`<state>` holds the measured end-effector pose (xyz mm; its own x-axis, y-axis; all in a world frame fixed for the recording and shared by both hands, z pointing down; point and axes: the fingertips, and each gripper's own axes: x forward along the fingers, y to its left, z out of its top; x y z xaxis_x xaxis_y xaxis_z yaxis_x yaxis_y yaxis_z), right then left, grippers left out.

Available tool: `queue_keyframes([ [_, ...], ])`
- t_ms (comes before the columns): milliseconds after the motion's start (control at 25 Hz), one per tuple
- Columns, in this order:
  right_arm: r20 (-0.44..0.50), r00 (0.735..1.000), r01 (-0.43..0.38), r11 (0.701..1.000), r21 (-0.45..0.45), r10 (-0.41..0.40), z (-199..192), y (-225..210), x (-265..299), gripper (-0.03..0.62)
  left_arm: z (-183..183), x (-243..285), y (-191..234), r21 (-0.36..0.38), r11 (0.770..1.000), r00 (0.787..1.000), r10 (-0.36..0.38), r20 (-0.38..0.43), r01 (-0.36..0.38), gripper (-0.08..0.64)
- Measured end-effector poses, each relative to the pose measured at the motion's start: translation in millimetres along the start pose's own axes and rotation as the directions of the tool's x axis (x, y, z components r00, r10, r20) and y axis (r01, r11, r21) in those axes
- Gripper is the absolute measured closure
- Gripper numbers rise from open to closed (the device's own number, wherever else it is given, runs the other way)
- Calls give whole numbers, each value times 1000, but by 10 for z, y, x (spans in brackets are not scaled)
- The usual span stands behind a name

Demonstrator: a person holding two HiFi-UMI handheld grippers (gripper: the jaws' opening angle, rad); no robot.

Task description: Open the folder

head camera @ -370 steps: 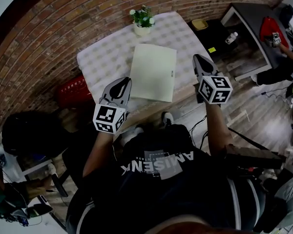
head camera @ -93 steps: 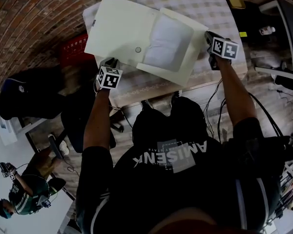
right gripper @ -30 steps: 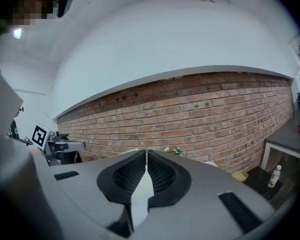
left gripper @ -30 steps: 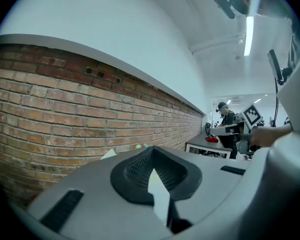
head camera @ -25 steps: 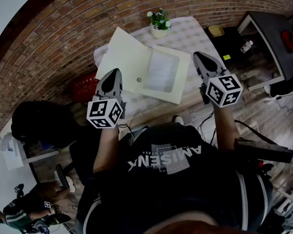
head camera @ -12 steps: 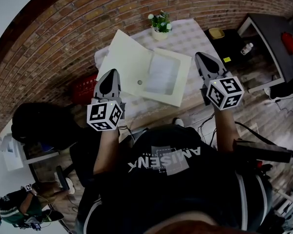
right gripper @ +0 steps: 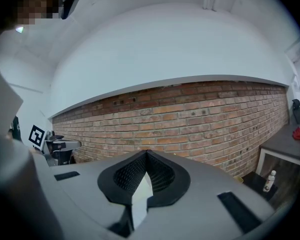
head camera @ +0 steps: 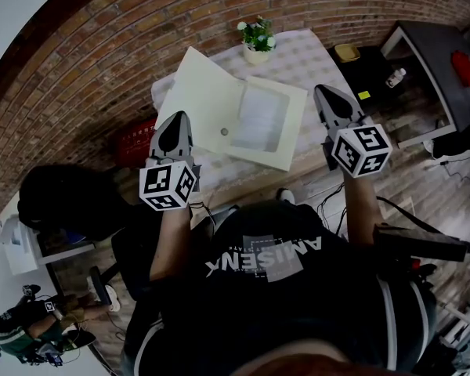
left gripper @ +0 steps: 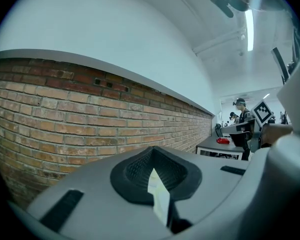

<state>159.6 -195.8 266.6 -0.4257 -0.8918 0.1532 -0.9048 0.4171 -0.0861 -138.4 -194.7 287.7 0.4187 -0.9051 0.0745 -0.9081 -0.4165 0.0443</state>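
Cream folder (head camera: 207,100) open on table (head camera: 298,53); left gripper (head camera: 180,117), right gripper (head camera: 323,92) fingers pressed together, empty.

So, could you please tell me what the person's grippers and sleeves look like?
Both the left gripper and right gripper are grey, tapering tongs with black ribbed pads. Each carries a white cube printed with black square markers. The person wears a black short-sleeved T-shirt.

You have one folder (head camera: 211,104), one potted plant (head camera: 255,36), one tabletop (head camera: 307,53), and two grippers: left gripper (head camera: 181,116), right gripper (head camera: 322,90).
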Motion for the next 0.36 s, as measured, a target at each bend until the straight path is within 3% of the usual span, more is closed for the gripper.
queue_keyframes([
  [360, 8, 1000, 15, 1000, 9, -15, 11, -41, -24, 551, 15, -25, 16, -41, 999, 1000, 2, 8, -2, 548],
])
